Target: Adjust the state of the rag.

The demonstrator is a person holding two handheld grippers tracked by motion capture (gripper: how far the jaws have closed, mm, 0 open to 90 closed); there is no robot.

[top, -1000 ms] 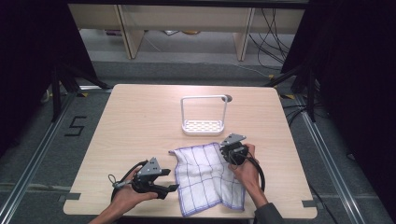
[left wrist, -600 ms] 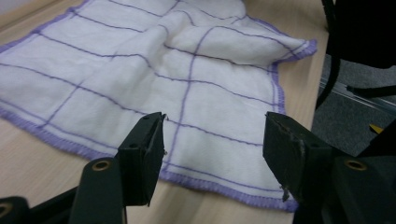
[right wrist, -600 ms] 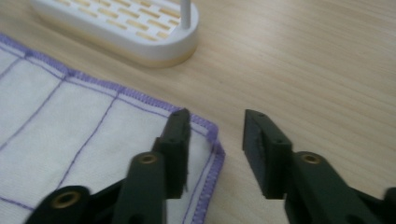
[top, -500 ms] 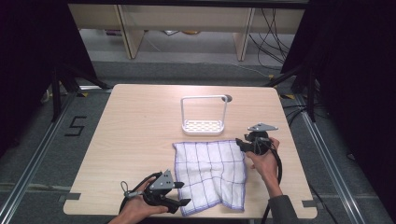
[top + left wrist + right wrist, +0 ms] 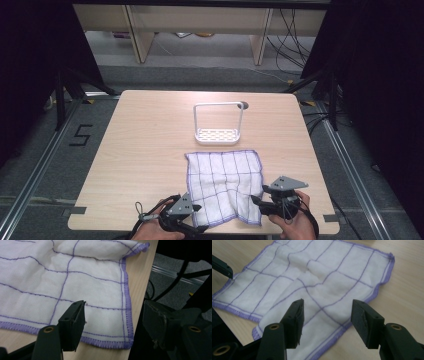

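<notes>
Both grippers sit at the near edge of the counter (image 5: pixel 150 150), one at each near corner of the white cloth with purple lines (image 5: pixel 225 185). On the left gripper (image 5: pixel 196 219) the jaws stand open, one above the cloth and one past its corner hem, and they hold nothing. On the right gripper (image 5: pixel 256 204) the jaws have just been opening; they stand apart over the other near corner, with cloth under the gap but not pinched. The cloth lies nearly flat in front of the white rack (image 5: pixel 218 122), with some bumps in the middle. It looks like each corner is about to be picked up. To do it well, each gripper should go down until one jaw slides under the purple hem (image 5: pixel 127 312), then close on the corner itself. Biting too far in would bunch the cloth. Both should lift at the same time so it hangs even.
</notes>
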